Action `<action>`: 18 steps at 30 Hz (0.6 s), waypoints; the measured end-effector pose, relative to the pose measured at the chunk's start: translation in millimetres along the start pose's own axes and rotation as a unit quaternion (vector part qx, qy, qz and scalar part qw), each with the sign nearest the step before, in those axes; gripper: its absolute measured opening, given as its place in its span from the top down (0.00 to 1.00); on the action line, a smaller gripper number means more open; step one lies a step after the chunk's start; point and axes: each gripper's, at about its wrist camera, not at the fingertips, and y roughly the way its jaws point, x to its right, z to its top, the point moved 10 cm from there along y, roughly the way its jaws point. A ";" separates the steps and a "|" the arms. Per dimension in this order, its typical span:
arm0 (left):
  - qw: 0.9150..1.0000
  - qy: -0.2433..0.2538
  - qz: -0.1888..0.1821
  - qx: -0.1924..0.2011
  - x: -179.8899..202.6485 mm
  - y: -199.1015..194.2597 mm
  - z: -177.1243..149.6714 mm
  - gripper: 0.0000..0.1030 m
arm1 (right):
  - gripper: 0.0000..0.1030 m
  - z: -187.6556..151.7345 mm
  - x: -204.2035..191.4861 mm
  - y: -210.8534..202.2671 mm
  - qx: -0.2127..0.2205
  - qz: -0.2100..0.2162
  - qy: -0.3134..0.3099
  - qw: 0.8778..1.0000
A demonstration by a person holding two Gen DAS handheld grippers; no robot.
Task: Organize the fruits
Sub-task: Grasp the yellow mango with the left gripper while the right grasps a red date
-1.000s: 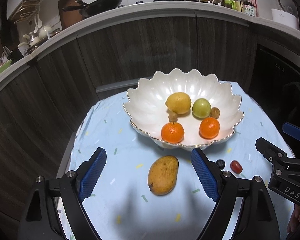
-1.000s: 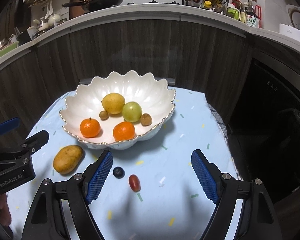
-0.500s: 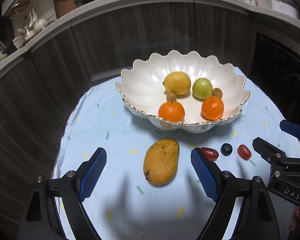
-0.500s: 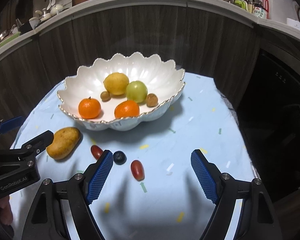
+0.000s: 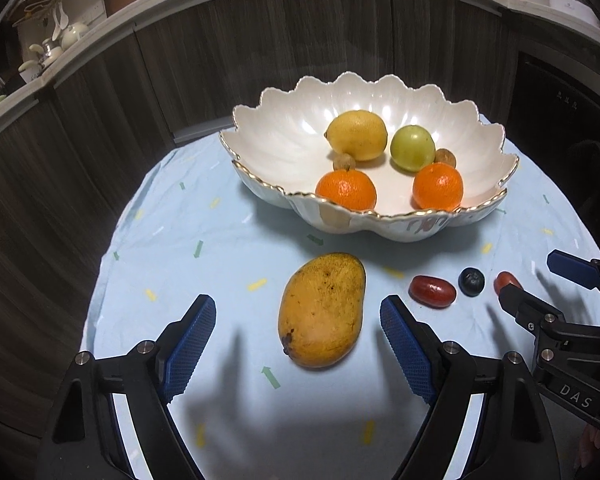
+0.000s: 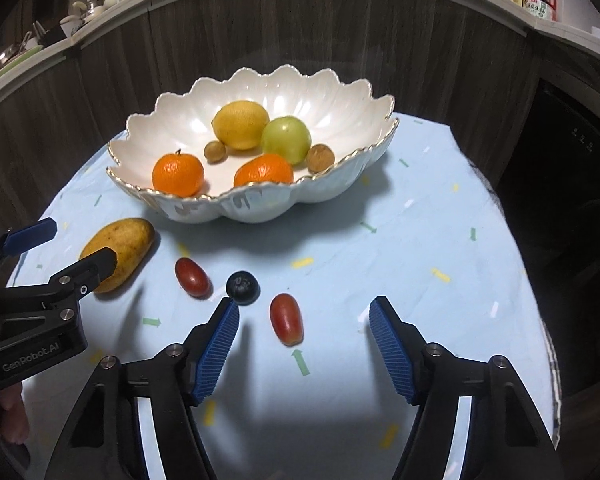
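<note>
A yellow mango lies on the blue cloth between the fingers of my left gripper. Its jaws are closing slightly, and the pads stand clear of the mango. My right gripper straddles a red oblong fruit; its jaws are closing without touching it. A dark berry sits by the right gripper's left fingertip, and a second red fruit lies further left. Behind them, the white scalloped bowl holds a lemon, a green fruit, two oranges and two small brown fruits.
The round table's blue cloth ends close on the left and right, with dark wooden cabinet fronts curving behind it. A counter above carries a pan, bottles and dishes. A dark appliance front stands to the right.
Both grippers have sunk toward the cloth and come nearer the fruit. The right gripper's jaws have narrowed around the red fruit. A second red fruit came into view.
</note>
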 end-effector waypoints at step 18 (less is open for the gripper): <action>1.000 -0.001 -0.011 -0.020 8.7 25.5 -7.0 0.35 | 0.65 -3.9 -1.3 17.1 -0.008 0.005 0.004 1.000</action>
